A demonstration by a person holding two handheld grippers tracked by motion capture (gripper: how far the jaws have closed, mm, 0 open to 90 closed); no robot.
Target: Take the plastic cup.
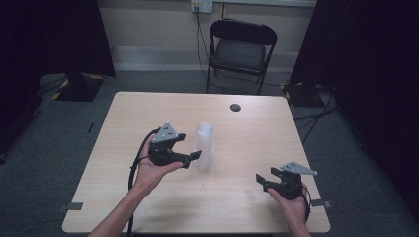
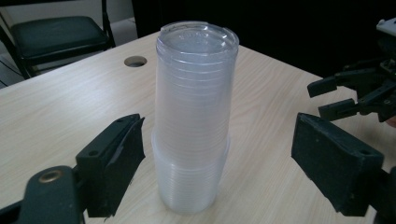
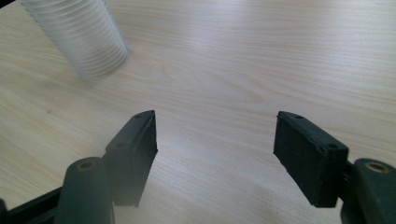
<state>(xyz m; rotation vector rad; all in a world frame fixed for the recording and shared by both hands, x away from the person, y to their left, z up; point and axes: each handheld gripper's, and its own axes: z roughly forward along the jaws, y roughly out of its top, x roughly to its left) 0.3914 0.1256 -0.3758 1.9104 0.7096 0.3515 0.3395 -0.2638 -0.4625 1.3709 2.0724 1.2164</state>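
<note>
A tall stack of clear plastic cups point(image 1: 204, 145) stands upside down near the middle of the wooden table point(image 1: 247, 133). My left gripper point(image 1: 190, 146) is just left of it, held level in a hand. In the left gripper view the stack point(image 2: 194, 116) rises between the wide-apart jaws of the left gripper point(image 2: 219, 135), and neither pad touches it. My right gripper point(image 1: 262, 181) hovers open near the front right of the table, with nothing between its fingers. The right gripper point(image 3: 215, 126) looks down on bare wood, with the stack point(image 3: 79, 37) at upper left.
A round cable hole point(image 1: 235, 107) sits near the table's far edge. A black folding chair point(image 1: 240, 47) stands behind the table, by the wall. Dark curtains hang at both sides. In the left gripper view, the right gripper point(image 2: 345, 95) shows far right.
</note>
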